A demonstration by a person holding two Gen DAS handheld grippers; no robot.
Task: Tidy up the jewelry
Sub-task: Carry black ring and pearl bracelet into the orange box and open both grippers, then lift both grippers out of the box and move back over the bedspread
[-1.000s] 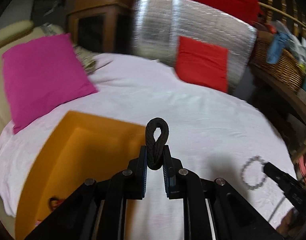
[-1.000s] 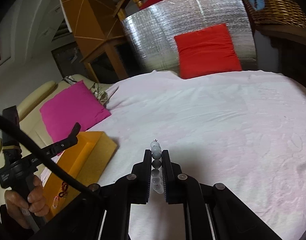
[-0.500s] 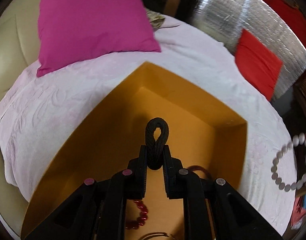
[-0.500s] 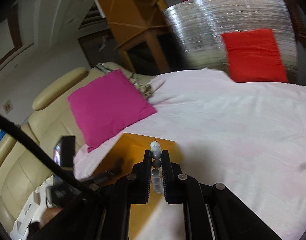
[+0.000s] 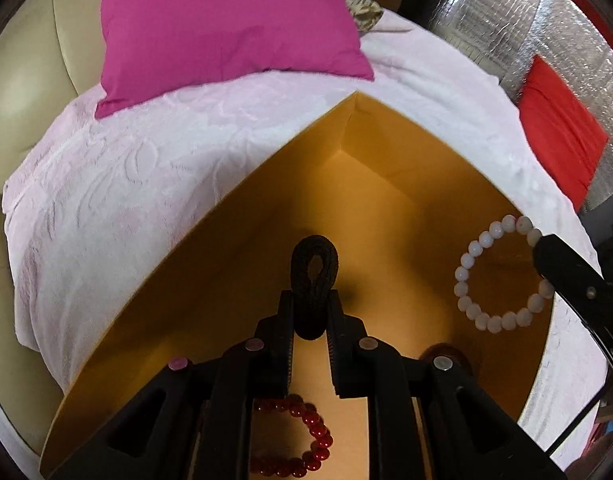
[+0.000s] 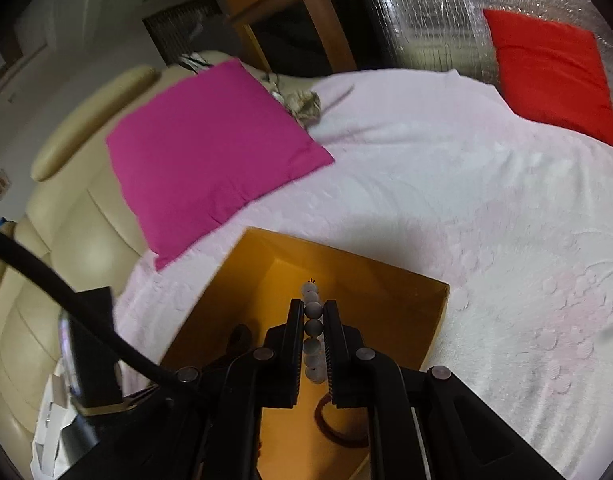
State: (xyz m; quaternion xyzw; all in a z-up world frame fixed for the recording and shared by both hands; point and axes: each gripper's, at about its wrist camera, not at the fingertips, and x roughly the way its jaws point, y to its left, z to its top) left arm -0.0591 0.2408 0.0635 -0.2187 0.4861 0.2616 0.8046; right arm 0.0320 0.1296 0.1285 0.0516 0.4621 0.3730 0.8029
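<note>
Both grippers hang over the open orange cardboard box [image 5: 234,264] that sits on the pale pink bedspread [image 5: 118,184], just in front of the magenta square cushion [image 5: 226,20].

The left gripper [image 5: 311,312] is pinched on a black braided cord loop [image 5: 314,276], which stands up between its fingers above the box floor. The right gripper [image 6: 313,320] is clamped on a white round-bead bracelet [image 5: 502,276]; in the left wrist view the bracelet hangs as an open ring over the box's right side, close to that wall. On the box floor lie a dark red bead bracelet [image 5: 302,436] and, partly hidden behind the left gripper, a brown ring-shaped band [image 6: 338,428].

The step in hand looks like dropping both pieces into the box. The risks, as I judge them:

- The white bracelet hangs near the right wall; let go there, it could catch on the rim or fall out onto the bedspread.
- The soft cord loop may cling to the ribbed pads and fail to drop when the fingers part.
- The two grippers are close together over one box, so a careless turn could knock them together or nudge the light box across the soft bedspread.
- A piece landing on the red bracelet could tangle with it.
</note>
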